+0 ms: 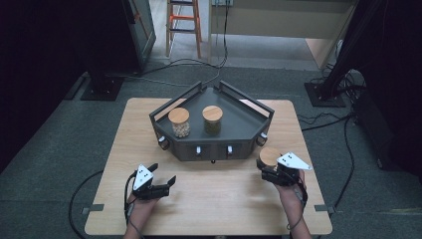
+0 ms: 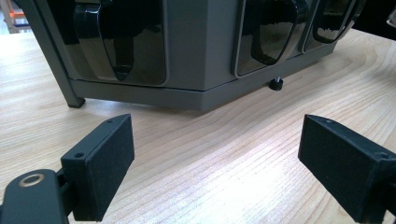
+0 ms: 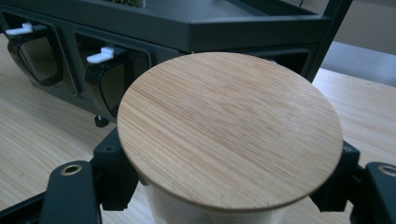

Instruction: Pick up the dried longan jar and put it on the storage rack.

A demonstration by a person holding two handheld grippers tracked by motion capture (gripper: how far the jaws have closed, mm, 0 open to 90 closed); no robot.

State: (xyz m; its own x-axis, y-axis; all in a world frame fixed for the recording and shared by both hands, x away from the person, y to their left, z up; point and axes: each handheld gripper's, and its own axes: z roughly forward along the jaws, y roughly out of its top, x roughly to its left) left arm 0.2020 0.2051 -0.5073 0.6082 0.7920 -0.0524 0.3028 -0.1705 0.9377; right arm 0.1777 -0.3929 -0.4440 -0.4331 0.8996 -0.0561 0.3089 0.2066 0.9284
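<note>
Right gripper view is showing the right gripper (image 3: 224, 186) clamping a wooden-lidded jar (image 3: 229, 128) just in front of the grey rack (image 3: 261, 28). In the high view, the left gripper (image 1: 161, 180) is resting open over the table (image 1: 224, 199), holding nothing.

Jar (image 3: 229, 130) body between right gripper (image 3: 224, 186) pads hidden under its bamboo lid; contents unreadable. Rack (image 2: 187, 70) ahead of left gripper (image 2: 212, 168) cut off at top edge; dark dispenser windows' contents indistinct.
</note>
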